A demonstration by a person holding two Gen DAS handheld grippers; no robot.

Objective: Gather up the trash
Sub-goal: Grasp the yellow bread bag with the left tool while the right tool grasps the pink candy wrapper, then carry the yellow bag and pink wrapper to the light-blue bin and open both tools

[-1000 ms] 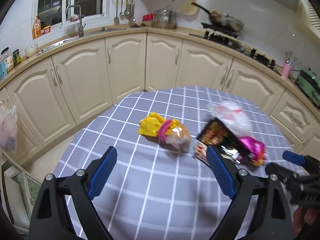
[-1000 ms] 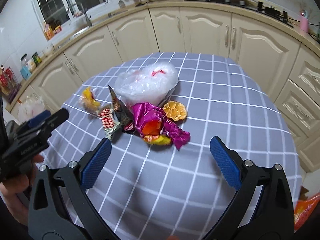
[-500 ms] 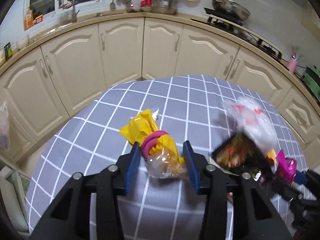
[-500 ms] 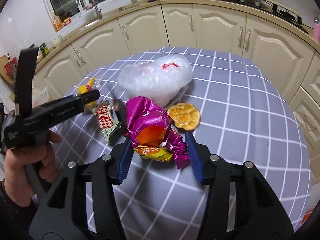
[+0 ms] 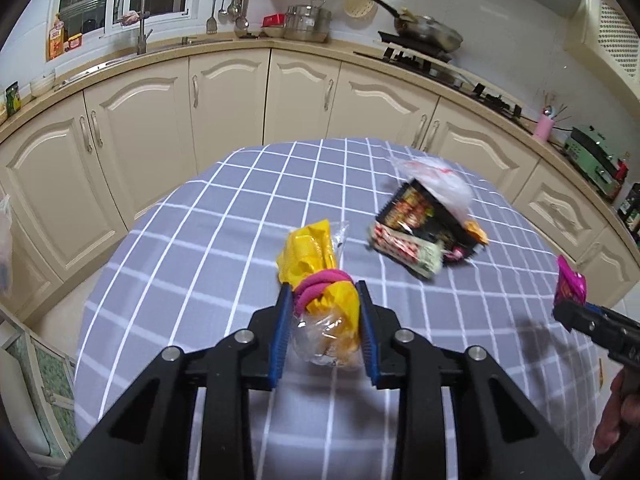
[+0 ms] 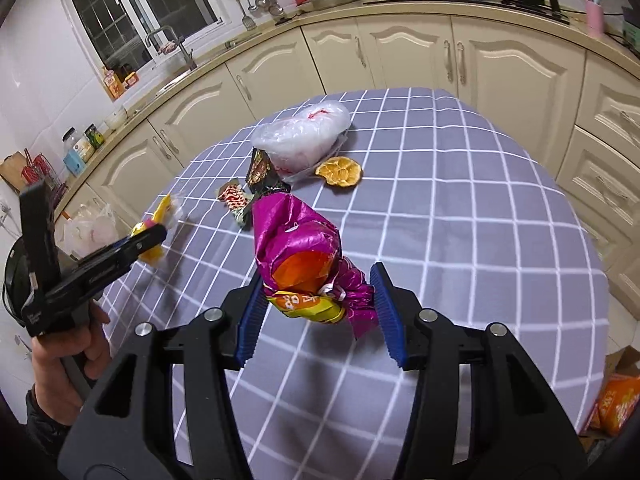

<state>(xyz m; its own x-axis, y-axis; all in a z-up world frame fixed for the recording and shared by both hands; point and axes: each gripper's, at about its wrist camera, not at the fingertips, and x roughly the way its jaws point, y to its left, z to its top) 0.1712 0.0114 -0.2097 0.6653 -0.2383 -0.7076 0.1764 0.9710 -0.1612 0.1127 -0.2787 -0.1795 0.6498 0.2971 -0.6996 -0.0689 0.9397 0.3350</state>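
Nearest, left tongs point(image 5: 323, 322) closing on the yellow crinkly plastic snack bag bound with a pink hair tie point(image 5: 320, 280), blue pads pressed against its clear lower end, bag looks lifted just off the grey desk with white grid cloth point(image 5: 192, 264). Right tongs point(image 6: 318, 312) clamped on the crumpled magenta foil wrapper with orange and yellow print point(image 6: 304, 256), pads squeezing its twisted bottom end, wrapper held upright above the cloth; in the left view it shows at the far right edge, off the desk surface. Step in hand, judged: grasp and lift, both tongs loaded with one piece each, nothing binned yet. Left on the desk, mid to far: red-and-white patterned small packet point(image 6: 234, 198) touching the black printed snack pouch point(image 6: 260, 172), then the dried orange peel slice point(image 6: 339, 171) just right of them, and farthest the white translucent plastic bag with red marks point(image 6: 304, 136) leaning over the pouch. A person's hand point(image 6: 68, 364) grips the left handle at near left. No bin visible in either view, so destination cannot be told. Next move probably calls for carrying both pieces clear of the desk to a trash container, keeping the squeeze firm since both wrappers are slick and light, then returning for the cluster. Cream cabinets point(image 5: 224, 96) beyond.
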